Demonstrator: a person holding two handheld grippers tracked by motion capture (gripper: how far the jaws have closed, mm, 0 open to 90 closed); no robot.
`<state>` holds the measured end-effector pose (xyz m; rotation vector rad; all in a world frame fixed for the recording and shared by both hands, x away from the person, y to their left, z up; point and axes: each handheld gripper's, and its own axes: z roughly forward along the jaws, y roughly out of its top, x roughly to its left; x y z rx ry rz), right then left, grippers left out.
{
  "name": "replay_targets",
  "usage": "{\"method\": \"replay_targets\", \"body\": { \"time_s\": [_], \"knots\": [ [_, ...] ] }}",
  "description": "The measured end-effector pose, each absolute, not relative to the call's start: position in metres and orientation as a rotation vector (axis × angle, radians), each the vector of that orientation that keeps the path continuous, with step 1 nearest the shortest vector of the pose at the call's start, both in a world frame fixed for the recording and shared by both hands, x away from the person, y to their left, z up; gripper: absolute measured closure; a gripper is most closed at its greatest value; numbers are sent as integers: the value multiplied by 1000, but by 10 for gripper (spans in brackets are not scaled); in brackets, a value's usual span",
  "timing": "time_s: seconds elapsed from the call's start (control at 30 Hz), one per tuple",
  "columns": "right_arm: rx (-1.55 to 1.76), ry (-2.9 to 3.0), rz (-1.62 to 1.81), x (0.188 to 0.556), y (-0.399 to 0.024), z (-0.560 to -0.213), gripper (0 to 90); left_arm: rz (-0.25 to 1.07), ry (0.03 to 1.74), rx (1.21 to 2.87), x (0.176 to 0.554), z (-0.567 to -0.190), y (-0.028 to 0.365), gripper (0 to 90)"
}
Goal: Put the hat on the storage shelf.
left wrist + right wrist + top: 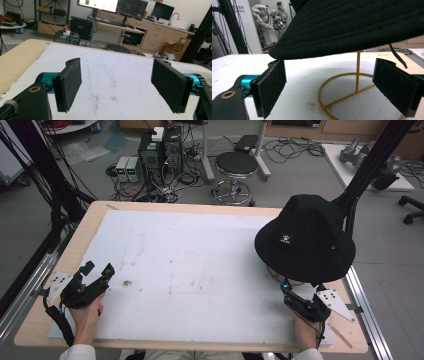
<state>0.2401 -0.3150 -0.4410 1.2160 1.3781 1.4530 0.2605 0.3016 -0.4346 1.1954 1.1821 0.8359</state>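
Here, a black hat (305, 237) sits on a gold stand (357, 82) at the bench's (65, 265) right side. The right tool (289, 290), jaws spread, waits just under its brim. The left tool (97, 270) rests far off, also spread.

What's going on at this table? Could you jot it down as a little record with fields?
Surface: white mat on a wooden table
Main thing: black bucket hat
Hat support: gold wire stand with a ring base
Right gripper: open, just under the hat's brim
Left gripper: open, over bare mat, holding nothing
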Motion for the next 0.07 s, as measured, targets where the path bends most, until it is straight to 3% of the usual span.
{"method": "replay_targets", "body": {
  "time_s": [0.07],
  "knots": [
    [1218, 1380, 1455, 240, -315, -441, 109, 819, 1177, 1203, 261, -435, 302, 240]
  ]
}}
